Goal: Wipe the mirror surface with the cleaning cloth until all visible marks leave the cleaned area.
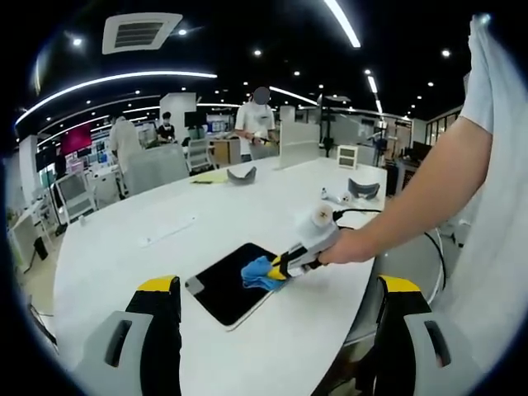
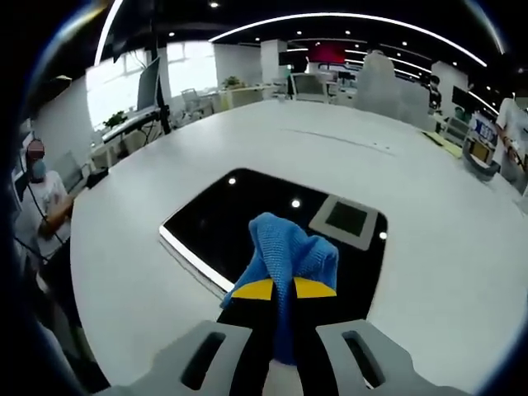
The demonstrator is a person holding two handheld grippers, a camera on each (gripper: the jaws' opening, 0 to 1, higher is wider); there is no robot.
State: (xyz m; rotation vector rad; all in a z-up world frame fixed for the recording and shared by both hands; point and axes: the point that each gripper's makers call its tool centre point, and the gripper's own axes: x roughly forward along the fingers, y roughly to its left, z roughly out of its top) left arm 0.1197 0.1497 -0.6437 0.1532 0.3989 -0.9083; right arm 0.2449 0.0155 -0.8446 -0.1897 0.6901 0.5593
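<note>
- My right gripper [image 2: 283, 288] is clamping the blue cloth [image 2: 286, 246], pressing it onto the dark mirror [image 2: 214, 219] directly ahead.
- My left gripper [image 1: 279, 285] is hanging with jaws apart, the mirror lying just beyond them on the white table [image 1: 165, 227].

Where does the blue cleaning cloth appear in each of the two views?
Left gripper view: the blue cleaning cloth is just below centre, on the right part of the mirror, held by the right tongs.
Right gripper view: the cloth is at lower centre, pinched between this view's own tongs.
Shared landmark: the dark mirror on the white table.
</note>
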